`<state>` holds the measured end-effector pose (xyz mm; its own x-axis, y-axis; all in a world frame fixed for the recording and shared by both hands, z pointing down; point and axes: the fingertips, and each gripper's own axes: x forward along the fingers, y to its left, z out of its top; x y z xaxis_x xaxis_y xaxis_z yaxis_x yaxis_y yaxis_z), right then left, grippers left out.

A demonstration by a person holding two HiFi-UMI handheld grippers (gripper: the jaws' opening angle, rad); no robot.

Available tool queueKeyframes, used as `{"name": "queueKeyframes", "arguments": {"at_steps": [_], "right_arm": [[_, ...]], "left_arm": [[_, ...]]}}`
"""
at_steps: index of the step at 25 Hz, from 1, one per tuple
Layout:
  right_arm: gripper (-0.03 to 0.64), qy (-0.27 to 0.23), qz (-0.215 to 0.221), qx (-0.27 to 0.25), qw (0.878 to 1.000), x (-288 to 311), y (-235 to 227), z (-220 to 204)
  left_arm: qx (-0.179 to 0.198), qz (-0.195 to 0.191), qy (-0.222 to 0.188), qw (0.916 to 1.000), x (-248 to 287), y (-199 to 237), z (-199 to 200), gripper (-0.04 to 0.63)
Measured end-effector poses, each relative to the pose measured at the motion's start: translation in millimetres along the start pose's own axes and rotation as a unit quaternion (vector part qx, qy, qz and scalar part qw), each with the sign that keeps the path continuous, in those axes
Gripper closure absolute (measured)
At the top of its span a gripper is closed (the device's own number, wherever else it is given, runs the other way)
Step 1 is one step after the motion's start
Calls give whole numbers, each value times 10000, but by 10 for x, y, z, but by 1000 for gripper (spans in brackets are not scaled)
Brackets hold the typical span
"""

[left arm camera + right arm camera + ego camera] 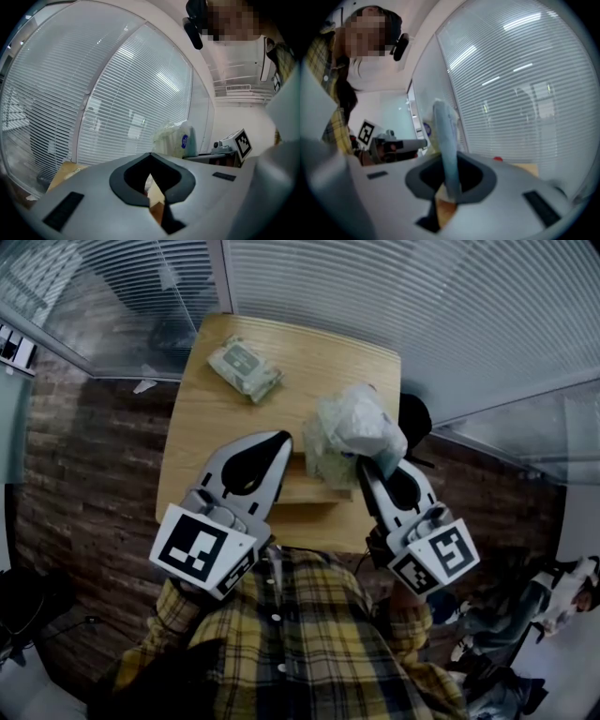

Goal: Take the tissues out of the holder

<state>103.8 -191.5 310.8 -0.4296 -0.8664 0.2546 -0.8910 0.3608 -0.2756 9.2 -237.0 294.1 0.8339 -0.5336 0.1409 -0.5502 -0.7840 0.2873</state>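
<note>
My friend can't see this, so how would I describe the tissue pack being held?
Start at the wooden table beside the blinds. Over its near right part, the right gripper pinches a tissue pack. Unlike the other pack lying flat at the far left, this one is crumpled and held up.

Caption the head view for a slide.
Right gripper holds a tissue pack at the wooden holder; another pack lies on the table.

tissue pack — 2 | wooden holder — 1 | table — 1 | gripper — 2
</note>
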Motion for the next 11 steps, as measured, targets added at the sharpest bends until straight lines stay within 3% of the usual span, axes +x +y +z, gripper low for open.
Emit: {"name": "queueKeyframes", "arguments": {"at_steps": [11], "right_arm": [[558,63,-45,108,9999,-2,-45,-66]], "left_arm": [[12,-35,44,10000,40,-50,-12,588]]}}
